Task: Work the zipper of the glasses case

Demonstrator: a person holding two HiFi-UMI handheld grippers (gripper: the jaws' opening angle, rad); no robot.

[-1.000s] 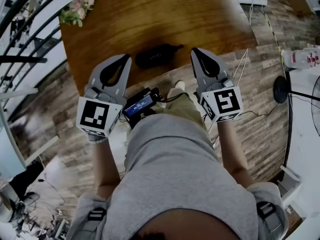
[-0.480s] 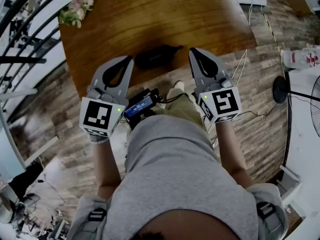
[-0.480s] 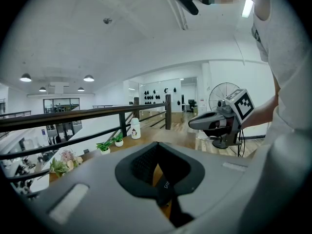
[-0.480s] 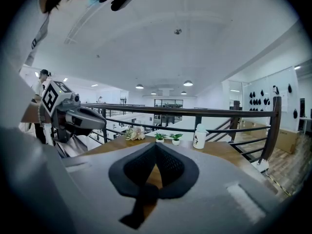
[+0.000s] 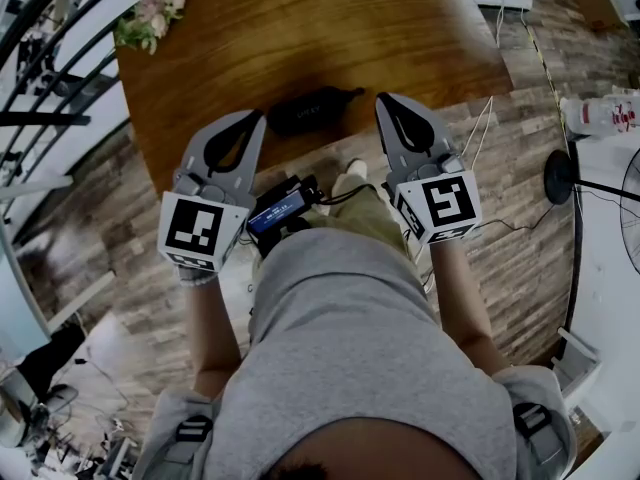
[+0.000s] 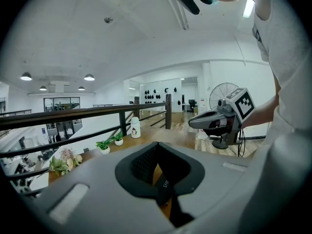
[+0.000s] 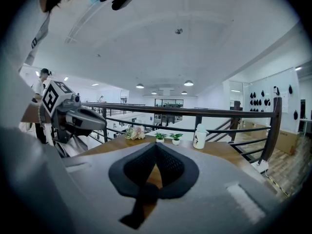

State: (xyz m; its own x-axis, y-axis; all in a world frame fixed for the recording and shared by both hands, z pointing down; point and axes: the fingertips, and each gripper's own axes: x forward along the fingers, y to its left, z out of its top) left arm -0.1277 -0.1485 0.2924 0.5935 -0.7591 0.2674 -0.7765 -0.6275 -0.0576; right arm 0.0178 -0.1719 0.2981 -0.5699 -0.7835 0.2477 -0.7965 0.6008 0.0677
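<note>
Head view: glasses case [image 5: 312, 111], dark and oblong, lies on the wooden desk [image 5: 300, 28] close to its near edge, between the two claws and a little ahead of them. Left claw [image 5: 262, 117] has its tip just beside the case's left end; right claw [image 5: 381, 99] stands near the right end, where a thin tail sticks out, possibly the zipper pull or a loop; too small to tell. No contact with the case is evident. Flowers [image 5: 150, 16] sit at the desk's far left corner. Left gripper view: left claw [image 6: 157, 144] is pressed together with nothing pinched; through the opening behind the tips show desk wood and a dark surface with pale lettering, probably the case. The right claw [image 6: 209, 121] shows beyond. Right gripper view: right claw [image 7: 156, 145] is likewise pressed together and empty, with only desk wood in the opening; a bottle [image 7: 199, 136] and small plants [image 7: 165, 137] stand at the far edge by the railing. Judgement: the step in hand is the approach, and the zipper is untouched. Next move calls for spreading both claws, steadying the case body with one and pinching the pull with the other.
</note>
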